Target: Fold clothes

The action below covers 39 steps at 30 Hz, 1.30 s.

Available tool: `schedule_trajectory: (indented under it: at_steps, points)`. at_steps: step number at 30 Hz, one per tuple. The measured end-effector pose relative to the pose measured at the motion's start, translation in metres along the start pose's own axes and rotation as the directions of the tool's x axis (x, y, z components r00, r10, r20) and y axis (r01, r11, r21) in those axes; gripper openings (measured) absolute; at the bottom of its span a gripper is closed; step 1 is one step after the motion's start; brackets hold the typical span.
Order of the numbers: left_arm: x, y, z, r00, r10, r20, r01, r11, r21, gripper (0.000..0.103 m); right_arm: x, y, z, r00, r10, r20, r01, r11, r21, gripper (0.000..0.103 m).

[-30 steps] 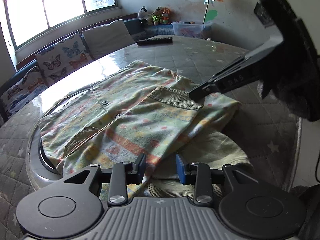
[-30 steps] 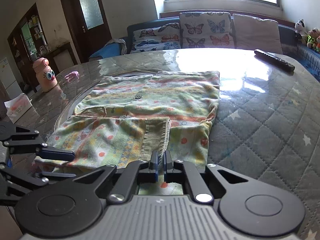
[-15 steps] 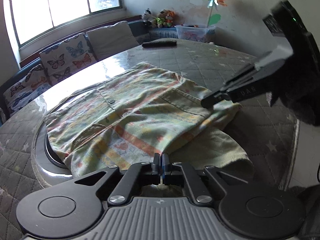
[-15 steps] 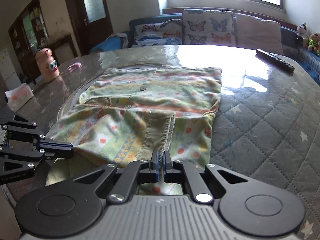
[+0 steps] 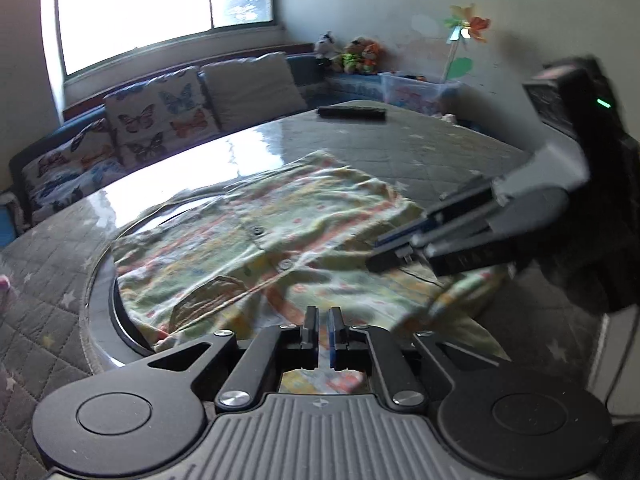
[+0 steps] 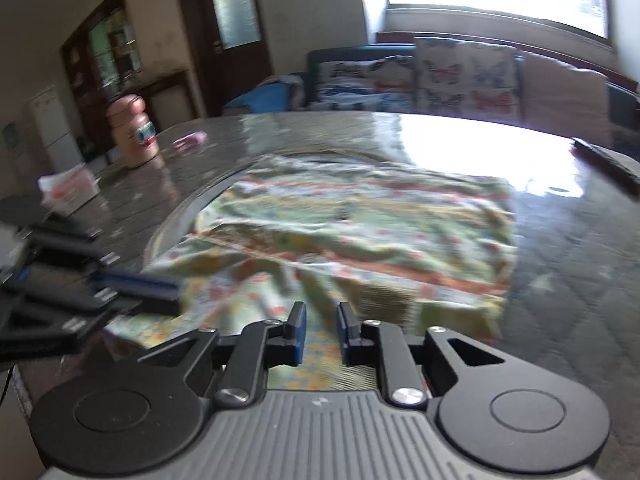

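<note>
A patterned green, yellow and orange shirt (image 5: pixel 288 236) lies on the round table, its near part folded over; it also shows in the right wrist view (image 6: pixel 360 232). My left gripper (image 5: pixel 323 326) is shut on the shirt's near edge, with cloth running between and under its fingers. My right gripper (image 6: pixel 321 322) stands over the shirt's near hem with its jaws a little apart and cloth below them. The right gripper also shows at the right of the left wrist view (image 5: pixel 390 252), and the left gripper at the left of the right wrist view (image 6: pixel 136 288).
A black remote (image 5: pixel 352 112) lies at the table's far side. A pink bottle (image 6: pixel 134 136), a small pink item (image 6: pixel 190 140) and a tissue pack (image 6: pixel 70 192) stand at the table's left. A sofa with butterfly cushions (image 5: pixel 160 116) lies behind the quilted table cover (image 6: pixel 580 280).
My left gripper closed on the shirt's near edge. My right gripper, shut before, has opened a little. Both views have shifted and are blurred with motion.
</note>
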<state>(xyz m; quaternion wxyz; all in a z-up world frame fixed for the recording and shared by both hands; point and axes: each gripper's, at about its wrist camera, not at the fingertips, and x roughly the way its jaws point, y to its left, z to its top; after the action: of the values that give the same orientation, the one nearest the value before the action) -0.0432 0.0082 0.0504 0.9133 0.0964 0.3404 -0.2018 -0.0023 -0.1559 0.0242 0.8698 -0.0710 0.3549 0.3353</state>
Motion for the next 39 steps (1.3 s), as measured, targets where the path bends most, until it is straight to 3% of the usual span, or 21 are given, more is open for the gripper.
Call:
schedule_trajectory:
  at_steps: [4,13,16,18,21,26,28,32,39]
  points:
    - [0.019,0.009,0.005,1.000,0.025,-0.007,-0.025,0.999,-0.038,0.006,0.012,0.014,-0.001,0.998,0.054,-0.020,-0.055,0.997,-0.048,0.016]
    - [0.016,-0.011,-0.011,1.000,-0.012,-0.020,0.013,0.998,0.068,0.006,-0.005,0.033,-0.018,0.997,0.051,-0.051,-0.061,0.978,-0.201,0.016]
    - [0.014,-0.019,-0.016,0.999,-0.023,-0.026,0.025,0.994,0.105,0.006,-0.010,0.028,-0.018,0.999,0.041,-0.018,-0.043,0.987,-0.157,0.017]
    - [0.012,-0.024,-0.020,0.999,-0.030,-0.030,0.033,0.991,0.129,0.006,-0.006,0.025,-0.019,0.998,0.052,-0.043,-0.057,0.989,-0.139,0.017]
    - [0.010,-0.031,-0.026,0.999,-0.040,-0.037,0.046,0.985,0.166,0.007,-0.009,0.029,-0.023,0.997,0.052,-0.049,-0.060,0.981,-0.182,0.017]
    - [-0.015,-0.026,-0.036,0.999,-0.015,-0.033,0.021,0.983,0.182,0.008,-0.018,0.022,-0.024,0.998,0.051,-0.035,-0.056,0.987,-0.152,0.018]
    - [-0.025,-0.024,-0.040,1.000,-0.005,-0.031,0.011,0.982,0.189,0.012,-0.017,0.015,-0.025,0.998,0.048,-0.041,-0.052,0.992,-0.116,0.018]
    - [-0.035,-0.029,-0.049,0.999,0.022,-0.023,-0.015,0.968,0.252,0.046,-0.018,0.005,-0.025,0.997,0.057,-0.052,-0.060,0.996,-0.071,0.022]
    - [-0.027,-0.051,-0.059,1.000,0.010,0.002,-0.010,0.934,0.357,0.049,-0.018,-0.007,-0.028,0.998,0.020,-0.058,-0.022,0.999,-0.030,0.027]
